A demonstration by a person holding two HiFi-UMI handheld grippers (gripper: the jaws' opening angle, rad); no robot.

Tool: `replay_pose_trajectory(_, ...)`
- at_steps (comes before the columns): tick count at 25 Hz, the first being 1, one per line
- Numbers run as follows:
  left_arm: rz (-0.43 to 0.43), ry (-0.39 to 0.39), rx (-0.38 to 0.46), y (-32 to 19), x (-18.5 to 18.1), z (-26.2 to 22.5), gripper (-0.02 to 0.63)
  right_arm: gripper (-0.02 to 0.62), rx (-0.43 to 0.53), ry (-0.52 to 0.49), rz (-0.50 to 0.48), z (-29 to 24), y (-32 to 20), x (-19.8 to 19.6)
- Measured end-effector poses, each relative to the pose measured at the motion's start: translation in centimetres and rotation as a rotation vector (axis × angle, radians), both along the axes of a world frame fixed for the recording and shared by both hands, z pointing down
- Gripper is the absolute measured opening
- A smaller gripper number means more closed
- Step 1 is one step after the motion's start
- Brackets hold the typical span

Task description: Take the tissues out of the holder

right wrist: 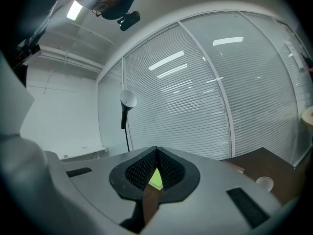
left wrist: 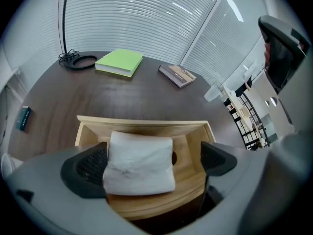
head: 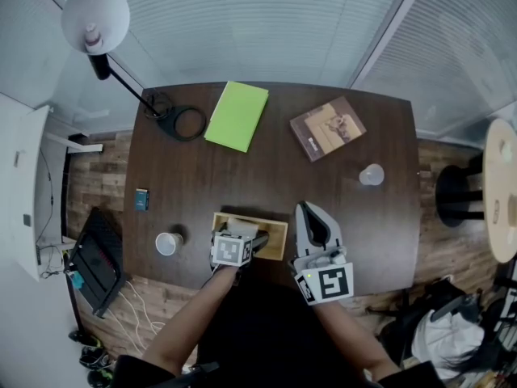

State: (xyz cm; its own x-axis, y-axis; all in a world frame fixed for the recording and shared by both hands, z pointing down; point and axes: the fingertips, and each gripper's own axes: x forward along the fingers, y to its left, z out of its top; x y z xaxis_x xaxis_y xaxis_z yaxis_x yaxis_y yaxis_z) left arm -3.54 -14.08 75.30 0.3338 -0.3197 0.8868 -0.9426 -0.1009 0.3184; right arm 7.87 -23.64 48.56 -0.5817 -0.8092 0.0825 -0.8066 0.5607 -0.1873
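**A:** Where do the tissues point(left wrist: 141, 163) lie from the fingers?

**B:** Flat in the wooden holder point(left wrist: 142, 126), lower centre of the left gripper view, directly between the 2 jaws of the left gripper point(left wrist: 150, 163); those jaws stand wide apart, gripping nothing; the stack crowds the left pad, with bare wood before the right pad.

**A:** Long axis?

**B:** The holder's runs left to right across the frame, along the jaws' closing line; the stack seems to lie the same way.

**A:** And the right gripper point(right wrist: 156, 155)?

**B:** Clenched tip to tip, empty; it sits right of the holder in the head view, so the left is nearer.
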Motion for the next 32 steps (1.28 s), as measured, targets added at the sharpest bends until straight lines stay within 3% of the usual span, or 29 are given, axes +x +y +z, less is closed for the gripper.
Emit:
replay_pose_trajectory(8,0.016,-0.026,-0.079,0.2,0.0,1.0,0.581,0.009,-0.021,0.001,0.020,0.7,-0.7,0.9)
replay_pose_trajectory(12,0.020,-0.037,-0.070,-0.2,0.0,0.9,0.580,0.009,-0.017,-0.004,0.035,0.7,-1.0,1.4)
replay_pose_trajectory(18,0.037,0.025,-0.091,-0.2,1.9,0.6,0.580,0.009,-0.012,-0.008,0.046,0.6,-1.3,1.9)
replay_pose_trajectory(25,0.105,-0.104,-0.094,-0.3,0.5,2.0,0.580,0.009,-0.016,-0.008,0.064,0.8,-1.4,2.7)
replay_pose_trajectory(32,0.197,-0.126,-0.153,0.5,1.8,3.6,0.580,0.009,-0.020,-0.011,0.070,0.9,-1.1,3.1)
